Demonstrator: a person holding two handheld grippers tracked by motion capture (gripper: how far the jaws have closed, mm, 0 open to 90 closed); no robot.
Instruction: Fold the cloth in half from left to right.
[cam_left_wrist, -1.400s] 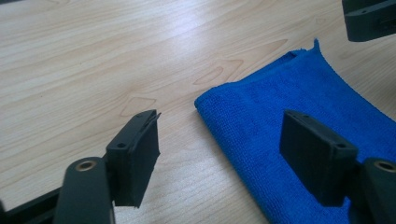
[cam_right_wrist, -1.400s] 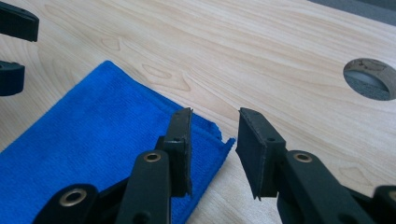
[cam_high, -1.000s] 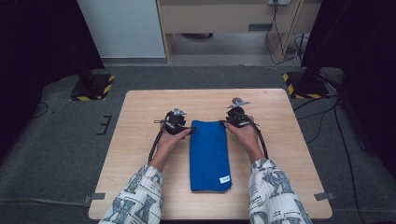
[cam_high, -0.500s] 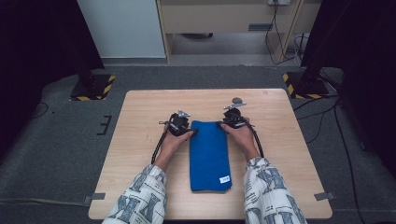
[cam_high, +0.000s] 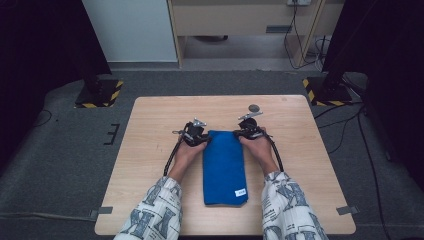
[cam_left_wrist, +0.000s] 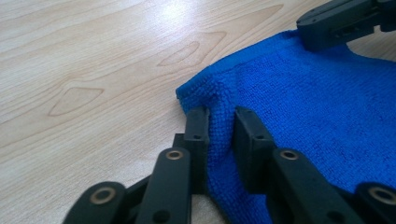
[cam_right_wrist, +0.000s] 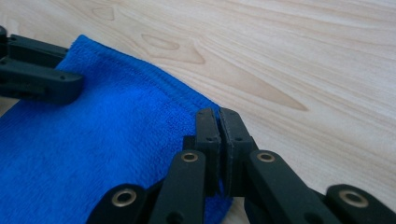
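- Where the folded blue towel (cam_high: 224, 167) lies lengthwise on the middle of the wooden desk (cam_high: 150, 150), both claws sit at its far end, one at each far corner.
- Left claw (cam_left_wrist: 219, 126): its jaws have just been closing, and in the left gripper view a ridge of the towel's far left corner stands pinched between them, the pads pressing the cloth from both sides.
- Right claw (cam_right_wrist: 218, 122): its jaws have just been closing too; in the right gripper view they stand nearly together on the towel's far right corner, with only a thin edge of blue cloth caught between them.
- From the high view, the left claw (cam_high: 196, 134) and right claw (cam_high: 248, 129) lie low on the desk, each touching the towel's far edge, the person's hands behind them.
- A small white label (cam_high: 240, 191) shows near the towel's near right corner.
- A small dark round disc (cam_high: 254, 108) lies on the desk beyond the right claw, apart from the towel.
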